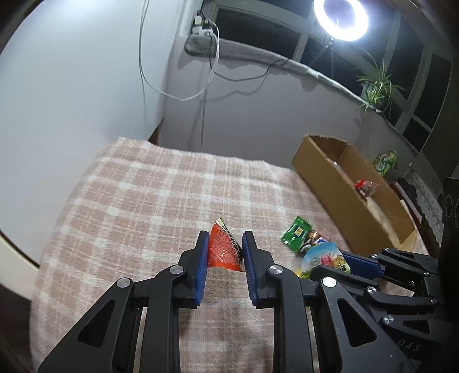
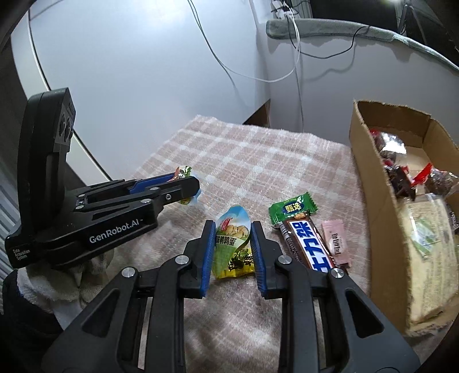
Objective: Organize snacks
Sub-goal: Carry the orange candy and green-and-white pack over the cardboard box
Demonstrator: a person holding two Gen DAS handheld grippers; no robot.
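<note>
My left gripper (image 1: pixel 225 235) is shut on an orange-red snack packet (image 1: pixel 225 254), which hangs a little above the pink plaid cloth (image 1: pixel 143 200). In the right wrist view that left gripper (image 2: pixel 188 179) shows from the side, with the packet's ends (image 2: pixel 182 171) poking out of the fingers. My right gripper (image 2: pixel 233 225) is shut on a yellow-green pouch (image 2: pixel 232 249), its blue pads pressing both sides. On the cloth to its right lie a green candy (image 2: pixel 292 208), a brown chocolate bar (image 2: pixel 309 246) and a pink sachet (image 2: pixel 337 244).
An open cardboard box (image 2: pixel 373 178) stands at the cloth's right edge and holds several wrapped snacks (image 2: pixel 396 169). White walls with hanging cables close the far side. A ring light (image 1: pixel 340 17) and a potted plant (image 1: pixel 375 83) are by the window.
</note>
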